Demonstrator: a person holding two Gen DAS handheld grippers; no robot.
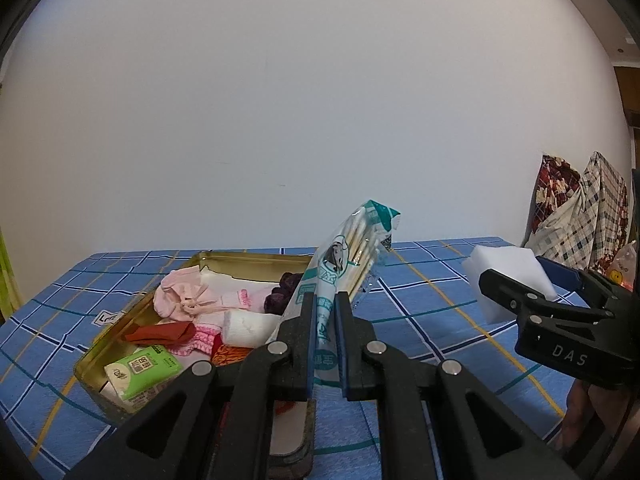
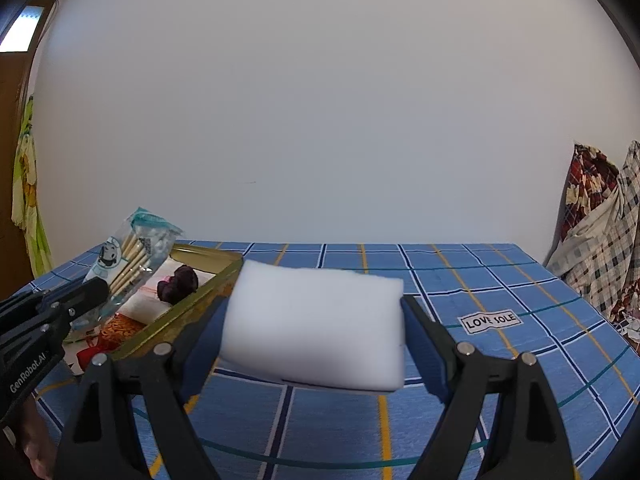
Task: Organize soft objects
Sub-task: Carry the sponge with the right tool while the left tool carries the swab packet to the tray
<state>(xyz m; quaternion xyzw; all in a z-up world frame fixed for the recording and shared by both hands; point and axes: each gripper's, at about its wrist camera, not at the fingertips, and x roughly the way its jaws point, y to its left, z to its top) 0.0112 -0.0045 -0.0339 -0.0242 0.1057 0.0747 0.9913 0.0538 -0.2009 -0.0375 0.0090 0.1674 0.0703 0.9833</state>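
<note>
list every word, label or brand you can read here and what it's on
"DAS" on the body of the right gripper, seen from the left wrist view.
"GenRobot.AI" on the body of the left gripper, seen from the right wrist view.
"LOVE SOLE" on a white label on the blue checked tablecloth.
Print on the green tissue pack in the gold tin: blurred, unreadable.
Print on the cotton swab packet: too blurred to read.

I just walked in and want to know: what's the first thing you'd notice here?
A big white foam block squeezed in the right tongs, above the blue checked tablecloth. To the left, the left tongs pinch a clear packet of cotton swabs beside a gold tin tray of soft things.
</note>
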